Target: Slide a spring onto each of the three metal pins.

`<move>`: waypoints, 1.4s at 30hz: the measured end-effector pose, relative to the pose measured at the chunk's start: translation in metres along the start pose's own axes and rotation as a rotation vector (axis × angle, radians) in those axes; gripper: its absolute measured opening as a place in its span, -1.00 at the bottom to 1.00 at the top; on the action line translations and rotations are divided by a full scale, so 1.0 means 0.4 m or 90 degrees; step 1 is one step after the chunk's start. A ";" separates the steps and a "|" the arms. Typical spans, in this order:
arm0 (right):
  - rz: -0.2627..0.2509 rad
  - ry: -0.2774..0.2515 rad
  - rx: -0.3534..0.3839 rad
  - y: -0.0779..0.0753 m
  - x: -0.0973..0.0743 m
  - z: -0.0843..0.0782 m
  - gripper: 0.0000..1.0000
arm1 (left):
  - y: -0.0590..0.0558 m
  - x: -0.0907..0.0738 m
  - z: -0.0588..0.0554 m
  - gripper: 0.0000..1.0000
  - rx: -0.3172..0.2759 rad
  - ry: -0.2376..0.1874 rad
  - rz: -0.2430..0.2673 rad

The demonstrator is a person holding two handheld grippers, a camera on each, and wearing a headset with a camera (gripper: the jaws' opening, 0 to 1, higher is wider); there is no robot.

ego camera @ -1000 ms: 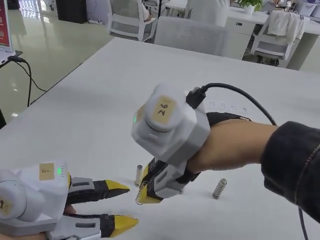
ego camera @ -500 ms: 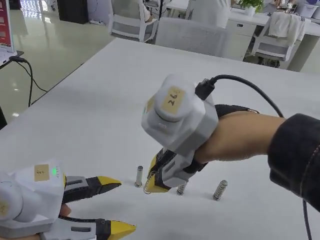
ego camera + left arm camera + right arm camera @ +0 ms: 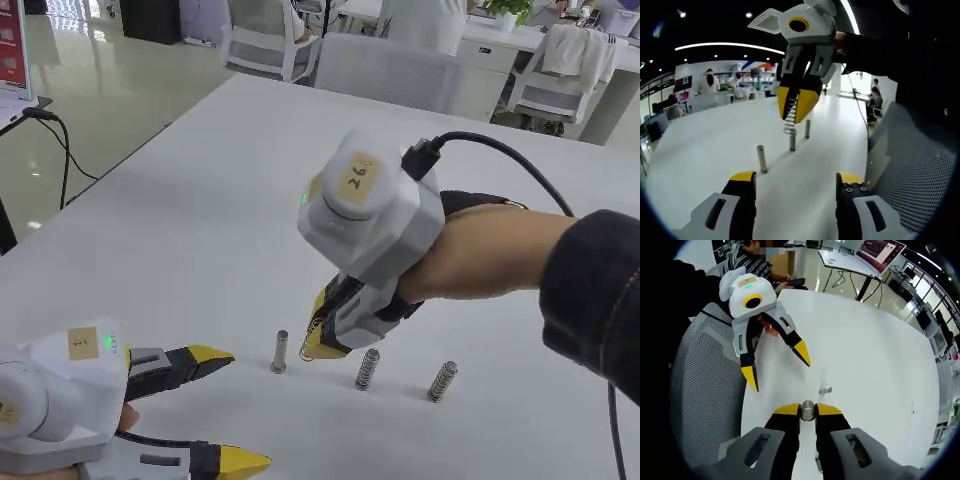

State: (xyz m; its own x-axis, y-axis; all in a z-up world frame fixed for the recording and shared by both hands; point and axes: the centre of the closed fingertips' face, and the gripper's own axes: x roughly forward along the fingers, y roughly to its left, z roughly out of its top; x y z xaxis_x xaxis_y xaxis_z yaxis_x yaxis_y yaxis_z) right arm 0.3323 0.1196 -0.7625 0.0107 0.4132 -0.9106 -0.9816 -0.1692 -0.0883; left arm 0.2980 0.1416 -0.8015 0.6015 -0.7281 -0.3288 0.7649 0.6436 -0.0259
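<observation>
Right tongs [image 3: 318, 346] clamp a spring [image 3: 808, 411] just right of the bare pin [image 3: 281, 351]; left tongs [image 3: 232, 408] gape nearer; two upright springs [image 3: 367, 369] stand rightward.

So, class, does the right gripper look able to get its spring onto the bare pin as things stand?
Probably yes: the right gripper, shut on the spring, hangs just beside the bare pin, and the open left gripper sits clear of it.

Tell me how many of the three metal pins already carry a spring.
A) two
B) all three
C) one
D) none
A: the middle pin and the outer pin each wear a spring, the bare pin has none, and the right claw grips a third spring.
</observation>
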 end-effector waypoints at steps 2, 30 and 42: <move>-0.008 0.002 -0.005 -0.011 0.005 0.003 -0.83 | 0.002 -0.001 -0.002 0.21 -0.001 0.000 0.002; -0.014 0.020 -0.014 -0.093 0.091 0.021 -0.83 | -0.006 -0.002 -0.007 0.28 -0.005 -0.007 0.005; -0.002 0.041 -0.018 -0.090 0.125 0.015 -0.83 | -0.002 -0.007 -0.014 0.23 -0.008 -0.005 0.006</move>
State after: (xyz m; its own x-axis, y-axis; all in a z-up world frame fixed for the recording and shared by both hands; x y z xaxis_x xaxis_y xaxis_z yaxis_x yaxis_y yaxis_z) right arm 0.3669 0.1515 -0.8025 0.0261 0.3558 -0.9342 -0.9757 -0.1943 -0.1013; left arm 0.2944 0.1445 -0.8057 0.6101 -0.7238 -0.3222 0.7563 0.6532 -0.0355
